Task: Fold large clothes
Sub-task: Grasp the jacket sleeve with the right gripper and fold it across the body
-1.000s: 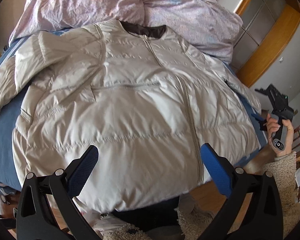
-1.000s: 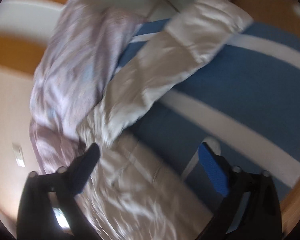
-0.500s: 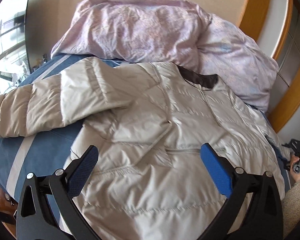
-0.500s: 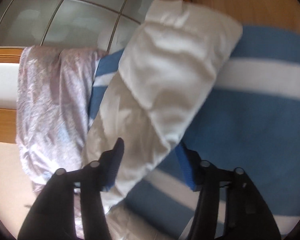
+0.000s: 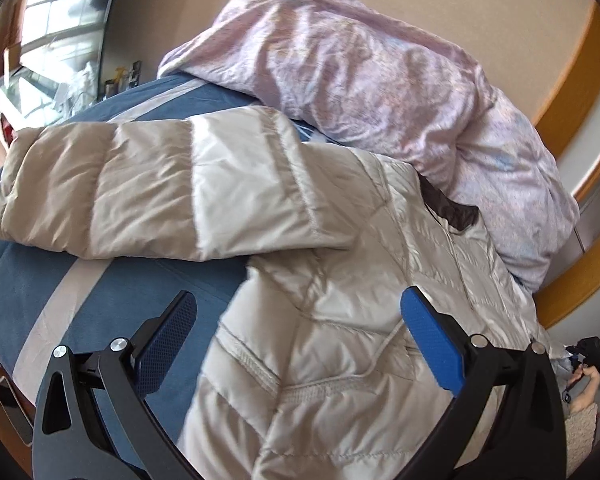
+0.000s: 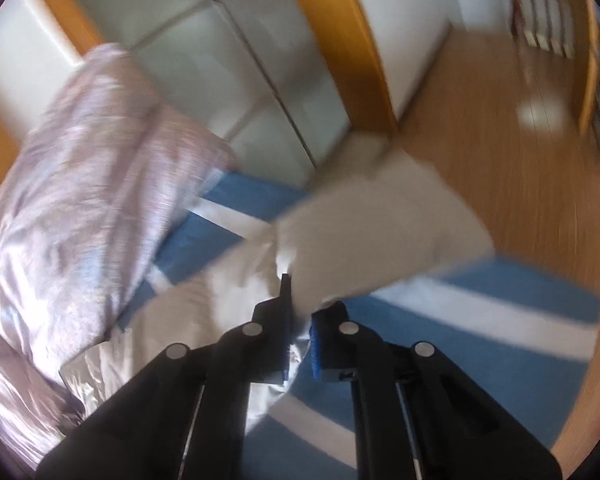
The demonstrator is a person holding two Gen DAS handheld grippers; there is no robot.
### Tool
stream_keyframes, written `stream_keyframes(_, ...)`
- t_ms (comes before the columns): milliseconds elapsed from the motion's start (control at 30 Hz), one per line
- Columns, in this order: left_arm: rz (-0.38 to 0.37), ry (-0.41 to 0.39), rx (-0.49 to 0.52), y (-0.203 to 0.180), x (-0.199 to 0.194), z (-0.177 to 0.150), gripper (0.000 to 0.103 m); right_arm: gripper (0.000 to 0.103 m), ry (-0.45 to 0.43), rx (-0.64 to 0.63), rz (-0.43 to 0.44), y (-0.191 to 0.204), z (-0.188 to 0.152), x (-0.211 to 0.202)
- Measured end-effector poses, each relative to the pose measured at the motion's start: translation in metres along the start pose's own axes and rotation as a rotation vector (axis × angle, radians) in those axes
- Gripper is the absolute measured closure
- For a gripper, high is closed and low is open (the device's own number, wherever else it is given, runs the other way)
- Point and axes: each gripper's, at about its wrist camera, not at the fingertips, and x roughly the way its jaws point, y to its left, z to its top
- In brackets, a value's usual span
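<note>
R gripper (image 6: 300, 320) now pinching jacket sleeve (image 6: 380, 240) — spread before; L gripper (image 5: 296, 336) spread wide.

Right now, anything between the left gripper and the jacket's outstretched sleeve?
Nothing visible. The left gripper hangs open over the jacket; the sleeve lies flat on the striped blue bedcover, and the pink duvet sits behind it.

1. Pale beige quilted jacket (image 5: 340, 340), shiny, spread flat, front up, on the blue striped bedcover (image 5: 112, 296).
2. One sleeve (image 5: 148, 188) stretched sideways across the bedcover.
3. Dark collar lining against the pink duvet (image 5: 380, 76).
</note>
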Motion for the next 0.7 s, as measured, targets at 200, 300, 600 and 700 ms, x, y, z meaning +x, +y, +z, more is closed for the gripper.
stream_keyframes(200,0.034,-0.028,-0.002,0.015,-0.005,0.004,0.001,0.095,-0.169,-0.303,0.144,0.109,-0.015,-0.065)
stream_keyframes(300,0.023,-0.028,-0.017,0.022,-0.006,0.007,0.001,0.095,-0.219,-0.453,0.259,0.163,-0.041,-0.098)
stream_keyframes(600,0.051,-0.047,-0.1,0.053,-0.008,0.014,0.001,0.096,-0.057,-0.831,0.584,0.288,-0.181,-0.139)
stream_keyframes(700,0.074,-0.058,-0.109,0.061,-0.011,0.016,0.001,0.096,0.04,-0.956,0.556,0.306,-0.235,-0.117)
